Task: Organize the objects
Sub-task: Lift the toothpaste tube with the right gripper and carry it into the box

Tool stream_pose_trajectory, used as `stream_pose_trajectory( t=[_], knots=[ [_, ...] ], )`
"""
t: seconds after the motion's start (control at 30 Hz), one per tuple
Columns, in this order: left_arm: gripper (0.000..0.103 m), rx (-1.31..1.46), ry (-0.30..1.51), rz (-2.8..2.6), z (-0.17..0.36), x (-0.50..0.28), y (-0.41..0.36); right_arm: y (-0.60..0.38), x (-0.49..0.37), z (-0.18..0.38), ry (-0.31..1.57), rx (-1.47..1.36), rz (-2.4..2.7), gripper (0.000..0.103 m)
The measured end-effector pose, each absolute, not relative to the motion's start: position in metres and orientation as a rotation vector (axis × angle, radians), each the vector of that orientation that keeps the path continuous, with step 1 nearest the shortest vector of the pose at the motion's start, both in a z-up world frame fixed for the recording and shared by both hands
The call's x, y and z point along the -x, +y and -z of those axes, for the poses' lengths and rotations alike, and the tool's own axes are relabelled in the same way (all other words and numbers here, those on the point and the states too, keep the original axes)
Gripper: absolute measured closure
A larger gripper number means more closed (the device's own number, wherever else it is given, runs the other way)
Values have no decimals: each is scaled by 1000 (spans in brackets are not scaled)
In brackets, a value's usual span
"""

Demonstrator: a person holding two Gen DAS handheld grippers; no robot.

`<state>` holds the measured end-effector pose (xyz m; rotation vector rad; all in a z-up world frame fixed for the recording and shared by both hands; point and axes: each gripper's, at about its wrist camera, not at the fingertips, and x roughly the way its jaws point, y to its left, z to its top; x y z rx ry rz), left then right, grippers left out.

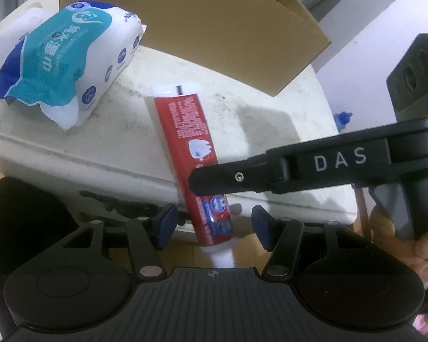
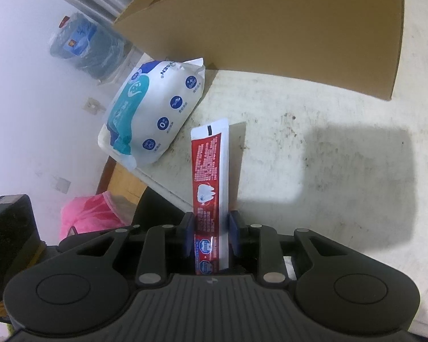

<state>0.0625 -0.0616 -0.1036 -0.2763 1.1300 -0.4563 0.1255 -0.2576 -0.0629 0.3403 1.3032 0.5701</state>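
A red toothpaste tube (image 1: 192, 139) with a white cap lies partly over the front edge of the white table (image 1: 265, 119). My right gripper (image 2: 211, 235) is shut on the red toothpaste tube (image 2: 209, 171) near its cap end; its black finger crosses the tube in the left wrist view (image 1: 214, 182). My left gripper (image 1: 212, 226) is open, its blue pads on either side of the tube's cap end without touching it. A teal and white pack of wet wipes (image 1: 62, 65) lies on the table's left; it also shows in the right wrist view (image 2: 154, 111).
An open cardboard box (image 1: 214, 20) stands at the back of the table, also in the right wrist view (image 2: 285, 25). A pink bag (image 2: 91, 213) and a large water jug (image 2: 82, 45) are on the floor beside the table.
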Motion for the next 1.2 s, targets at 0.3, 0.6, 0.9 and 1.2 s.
stream_pose_trajectory(
  t=[0.3, 0.6, 0.9, 1.2],
  knots=[
    [49, 323, 1156, 461, 111, -64, -62, -263, -123, 69, 1305, -401, -566, 80],
    [55, 353, 1151, 471, 112, -63, -60, -269, -126, 74, 1305, -451, -565, 80],
    [57, 369, 1125, 491, 108, -61, -56, -278, -130, 80, 1310, -543, -564, 79],
    [56, 357, 1087, 516, 97, -57, -64, -307, -131, 96, 1341, -771, -548, 77]
  ],
)
